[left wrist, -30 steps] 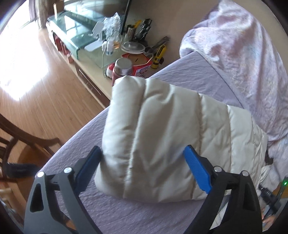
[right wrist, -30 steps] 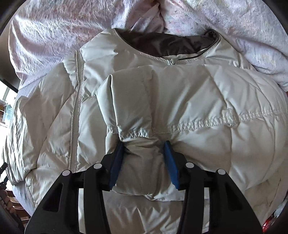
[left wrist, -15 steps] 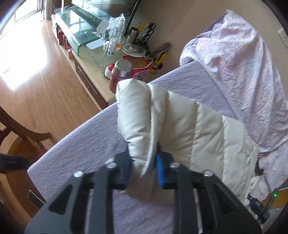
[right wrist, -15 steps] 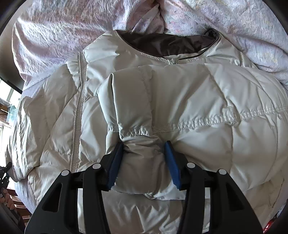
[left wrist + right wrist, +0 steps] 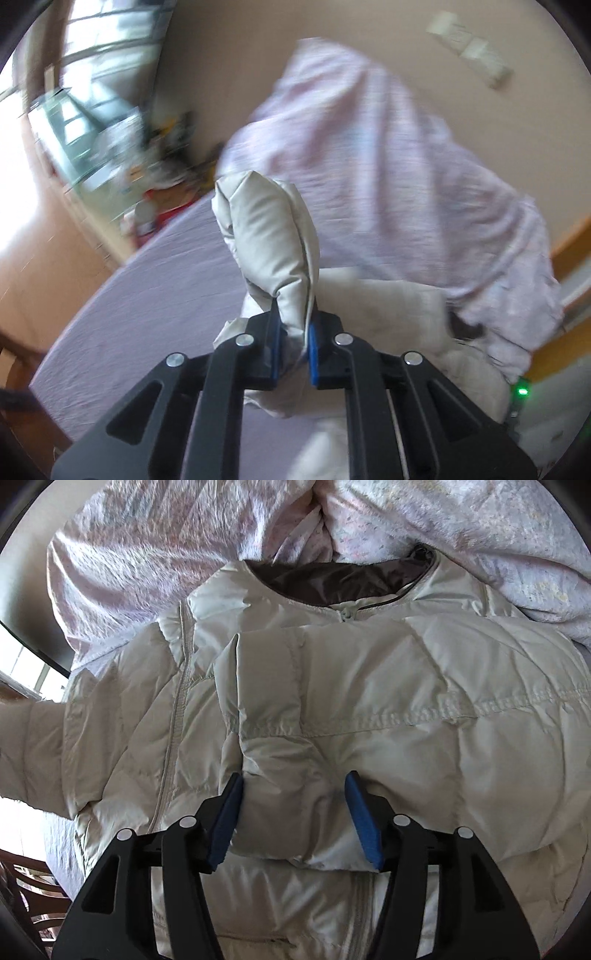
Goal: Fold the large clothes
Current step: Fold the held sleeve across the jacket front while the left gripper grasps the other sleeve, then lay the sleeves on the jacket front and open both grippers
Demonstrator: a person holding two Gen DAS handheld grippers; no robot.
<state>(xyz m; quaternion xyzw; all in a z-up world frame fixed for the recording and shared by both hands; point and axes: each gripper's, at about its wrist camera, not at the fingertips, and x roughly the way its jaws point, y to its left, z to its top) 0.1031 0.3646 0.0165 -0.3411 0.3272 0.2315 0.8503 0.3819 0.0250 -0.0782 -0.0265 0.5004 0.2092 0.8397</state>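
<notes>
Left tool (image 5: 293,341) is clenched on the cream puffer jacket's sleeve (image 5: 266,236), which stands up above the lilac bed (image 5: 155,310). Right tool (image 5: 295,816) has just been opening; its blue pads straddle the other, folded sleeve (image 5: 291,775) without pressing. Jacket (image 5: 406,701) lies flat, collar toward 12 o'clock, against the rumpled quilt (image 5: 166,535).

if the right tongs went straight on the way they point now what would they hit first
Most likely the folded sleeve of the puffer jacket. It lies between the open right tongs, whose jaws have just been opening. Depth is hard to judge.
</notes>
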